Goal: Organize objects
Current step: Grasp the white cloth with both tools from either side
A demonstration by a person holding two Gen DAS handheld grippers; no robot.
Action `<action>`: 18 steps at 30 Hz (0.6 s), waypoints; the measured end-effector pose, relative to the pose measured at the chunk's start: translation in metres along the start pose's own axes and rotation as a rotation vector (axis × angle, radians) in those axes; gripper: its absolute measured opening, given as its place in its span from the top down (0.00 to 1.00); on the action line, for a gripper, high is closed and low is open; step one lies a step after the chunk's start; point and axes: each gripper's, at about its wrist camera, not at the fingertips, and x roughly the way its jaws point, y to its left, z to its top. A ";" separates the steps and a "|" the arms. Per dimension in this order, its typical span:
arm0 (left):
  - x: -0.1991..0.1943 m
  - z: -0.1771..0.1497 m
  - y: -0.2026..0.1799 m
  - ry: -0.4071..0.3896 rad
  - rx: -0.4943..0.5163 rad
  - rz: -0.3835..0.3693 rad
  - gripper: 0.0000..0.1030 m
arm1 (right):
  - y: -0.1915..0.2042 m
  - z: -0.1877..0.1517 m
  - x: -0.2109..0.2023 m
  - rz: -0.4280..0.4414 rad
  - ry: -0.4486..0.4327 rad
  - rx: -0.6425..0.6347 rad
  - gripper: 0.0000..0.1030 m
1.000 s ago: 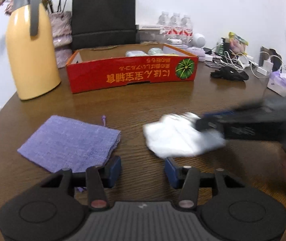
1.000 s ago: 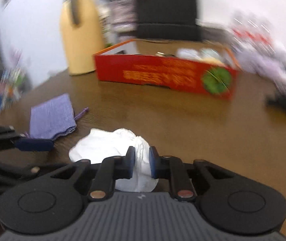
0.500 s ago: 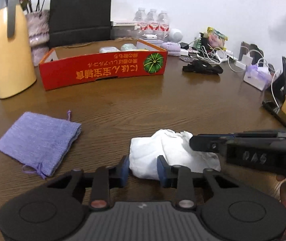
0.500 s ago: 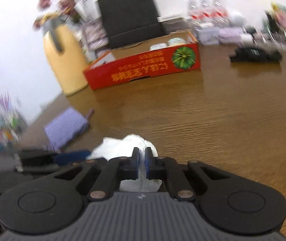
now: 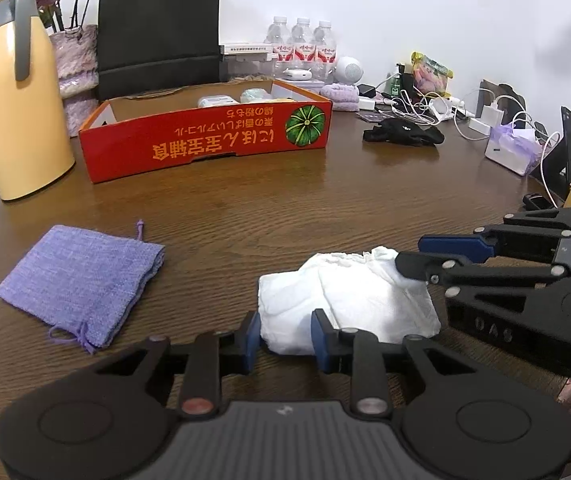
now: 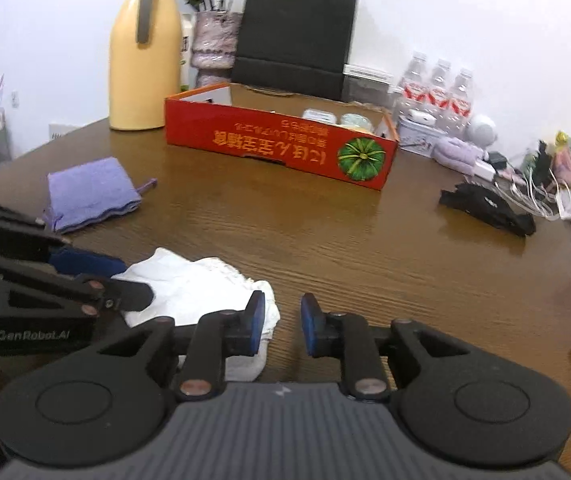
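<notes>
A crumpled white cloth [image 5: 357,296] [image 6: 197,280] lies on the brown table near me. My left gripper [image 5: 286,336] is shut on the cloth's near left corner, which fills the gap between its blue pads. My right gripper [image 6: 281,320] is opening; only bare table shows between its jaws, and the cloth lies against its left finger. In the left wrist view the right gripper [image 5: 409,255] reaches in from the right and touches the cloth's far right edge. A purple drawstring pouch [image 5: 81,280] [image 6: 89,192] lies flat to the left. A red cardboard box [image 5: 205,140] [image 6: 281,144] holding small items stands behind.
A yellow thermos jug [image 5: 17,100] and a black paper bag [image 5: 159,32] stand at the back left. Water bottles [image 5: 301,44], a black bundle [image 5: 403,134], tangled chargers and cables [image 5: 465,116] and a tissue box [image 5: 513,152] crowd the back right.
My left gripper moved from beside the purple pouch to the white cloth and closed on its corner. My right gripper, earlier pinched on the cloth, has spread its jaws and let go.
</notes>
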 end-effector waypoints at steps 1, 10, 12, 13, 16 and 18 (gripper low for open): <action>0.000 0.000 0.001 -0.001 -0.003 -0.001 0.75 | 0.001 0.000 0.002 0.002 0.000 -0.005 0.75; 0.001 0.001 0.003 -0.002 -0.026 0.005 0.72 | 0.002 0.000 0.001 0.106 0.022 0.011 0.55; 0.001 0.001 0.004 -0.003 -0.031 0.001 0.72 | 0.004 -0.002 0.004 0.111 0.034 0.001 0.55; 0.001 0.000 0.004 -0.003 -0.029 0.000 0.72 | 0.004 -0.003 0.007 0.108 0.039 0.001 0.55; 0.001 0.000 0.001 -0.002 -0.013 0.008 0.72 | -0.002 -0.002 0.010 0.062 0.030 0.037 0.59; 0.002 0.001 -0.001 0.002 -0.008 0.011 0.72 | -0.005 -0.003 0.009 0.000 0.016 0.024 0.58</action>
